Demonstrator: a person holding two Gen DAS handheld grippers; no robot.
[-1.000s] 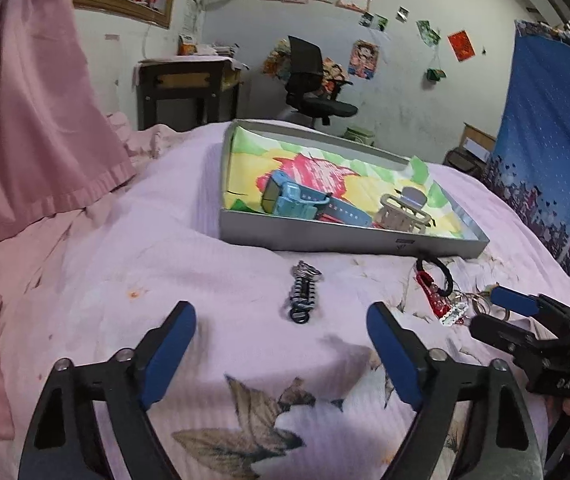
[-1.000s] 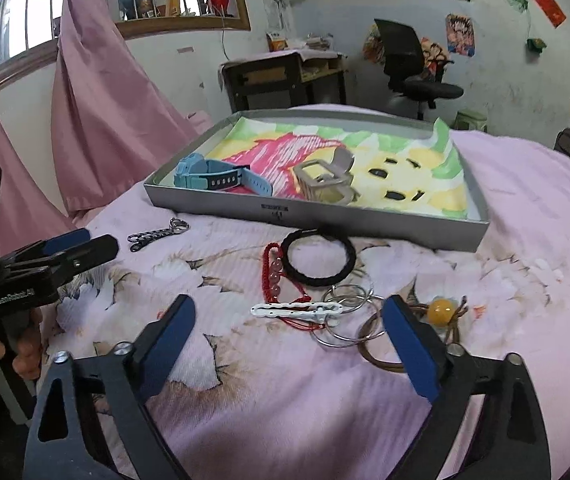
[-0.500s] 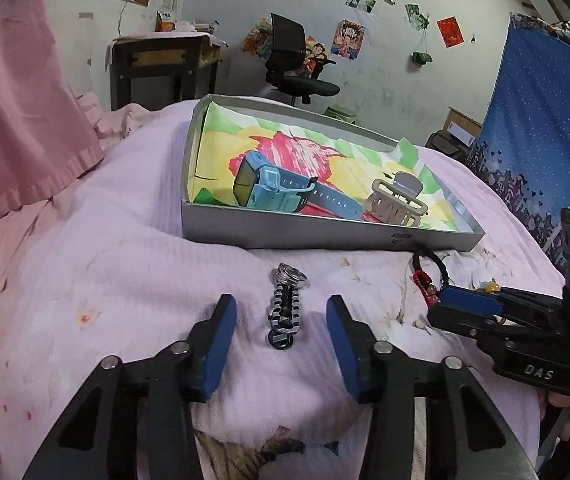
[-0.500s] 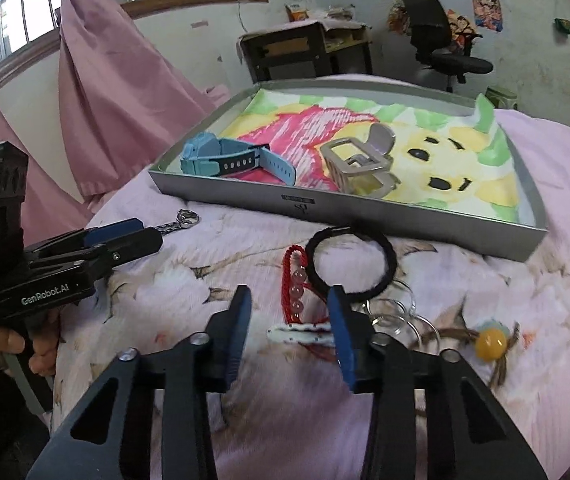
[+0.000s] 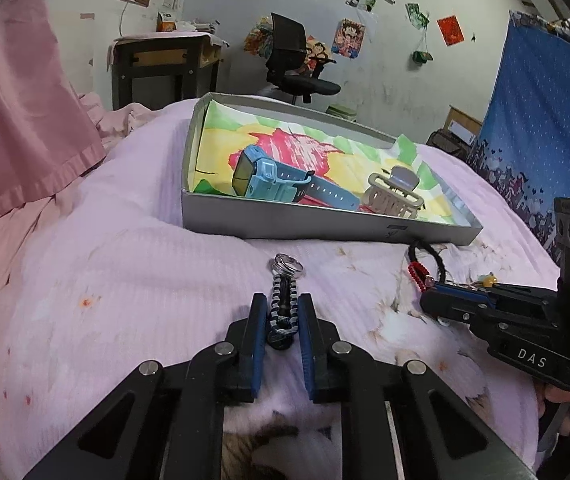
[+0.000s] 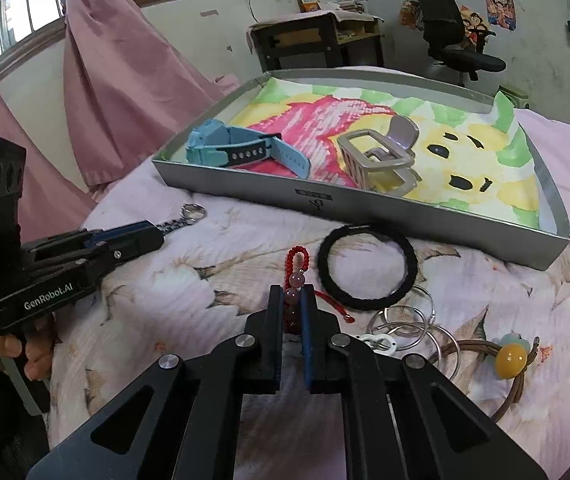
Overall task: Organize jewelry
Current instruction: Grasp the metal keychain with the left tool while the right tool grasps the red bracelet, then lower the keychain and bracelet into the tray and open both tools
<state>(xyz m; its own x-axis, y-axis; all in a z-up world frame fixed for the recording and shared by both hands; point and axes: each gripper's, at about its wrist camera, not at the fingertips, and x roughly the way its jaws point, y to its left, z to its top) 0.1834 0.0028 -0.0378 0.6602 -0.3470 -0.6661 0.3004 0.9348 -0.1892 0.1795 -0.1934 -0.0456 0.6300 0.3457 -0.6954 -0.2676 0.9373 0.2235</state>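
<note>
Left tongs (image 5: 281,314) just closed, pinching black-and-silver braided keychain with metal ring (image 5: 283,298), lying on pink floral bedspread (image 5: 133,280) near grey shallow cardboard tray (image 5: 325,226). Right tongs (image 6: 292,306) likewise just closed, pinching red cord bracelet with pink beads (image 6: 294,276) on bedspread beside black woven hair band (image 6: 367,266). Blue strapped watch (image 6: 241,150) and beige claw clip (image 6: 381,160) inside tray

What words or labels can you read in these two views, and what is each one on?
"DAS": on the right gripper body, left wrist view.
"GenRobot.AI": on the left gripper body, right wrist view.
Small label on the grey tray front wall: too small to read.
Wall posters and papers: too blurred to read.
</note>
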